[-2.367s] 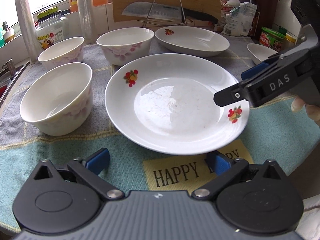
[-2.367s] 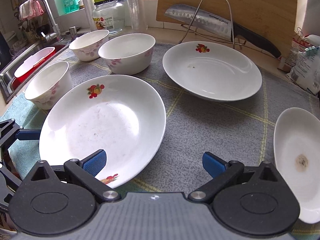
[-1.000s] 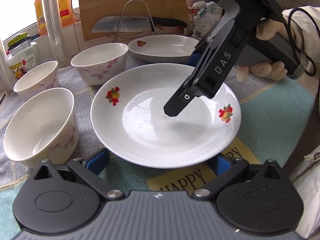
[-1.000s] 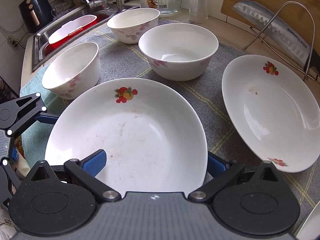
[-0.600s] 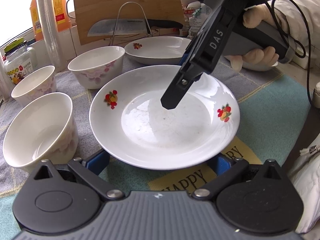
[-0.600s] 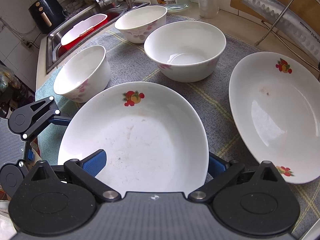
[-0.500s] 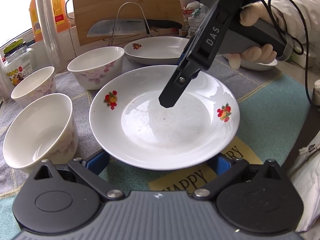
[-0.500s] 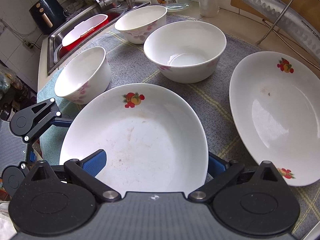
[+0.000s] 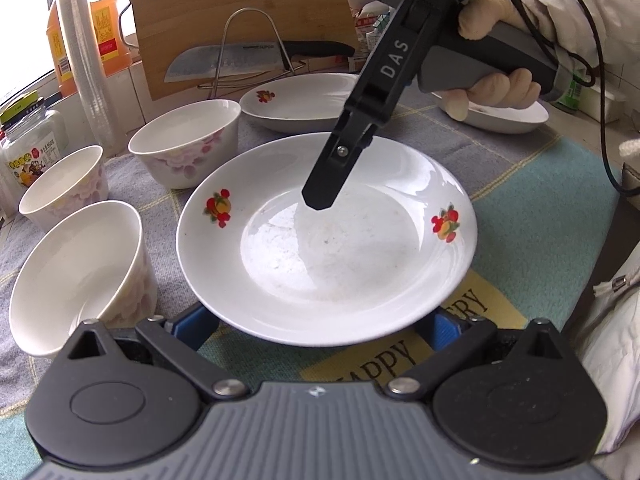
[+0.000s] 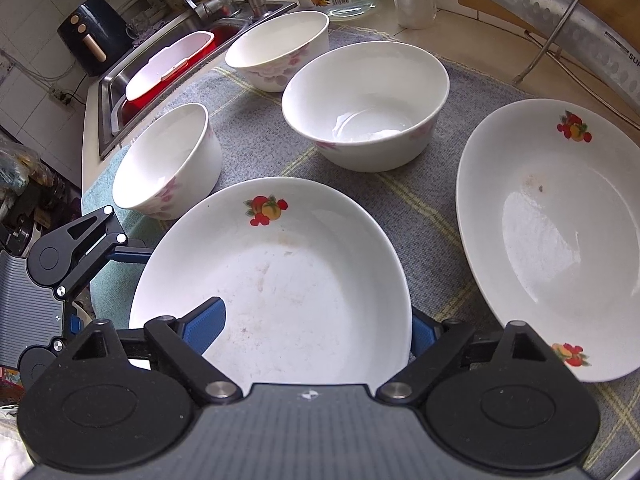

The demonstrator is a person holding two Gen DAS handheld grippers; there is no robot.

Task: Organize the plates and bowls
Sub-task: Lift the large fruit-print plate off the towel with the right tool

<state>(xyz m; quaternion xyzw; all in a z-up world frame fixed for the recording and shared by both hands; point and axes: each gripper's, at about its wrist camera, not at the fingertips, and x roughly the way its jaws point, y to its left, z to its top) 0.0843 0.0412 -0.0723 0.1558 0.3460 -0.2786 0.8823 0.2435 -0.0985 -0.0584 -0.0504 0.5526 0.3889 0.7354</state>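
Note:
A white plate with fruit prints (image 9: pixel 360 248) (image 10: pixel 288 280) lies on the cloth in front of both grippers. My left gripper (image 9: pixel 320 326) is open, its blue pads (image 9: pixel 192 324) low on either side of the plate's near rim. My right gripper (image 10: pixel 316 328) is open and tilted down over the plate: one blue pad (image 10: pixel 204 324) is above the plate's inside, the other is beyond its rim. Its black finger (image 9: pixel 332 176) shows over the plate's middle in the left wrist view. A second fruit plate (image 9: pixel 300 100) (image 10: pixel 552 236) lies behind. Three white floral bowls (image 9: pixel 80 272) (image 9: pixel 188 140) (image 9: pixel 60 184) stand left.
A third white plate (image 9: pixel 500 114) lies at the back right. A cleaver on a wire rack (image 9: pixel 248 60) stands before a wooden board. A jar (image 9: pixel 32 148), stacked clear cups (image 9: pixel 84 60) and an orange bottle are back left. The sink (image 10: pixel 168 64) is beyond the bowls.
My right gripper has swung in from the right and now hangs steeply over the fruit plate. My left gripper has closed in on the plate's near rim. The plates and bowls have not moved.

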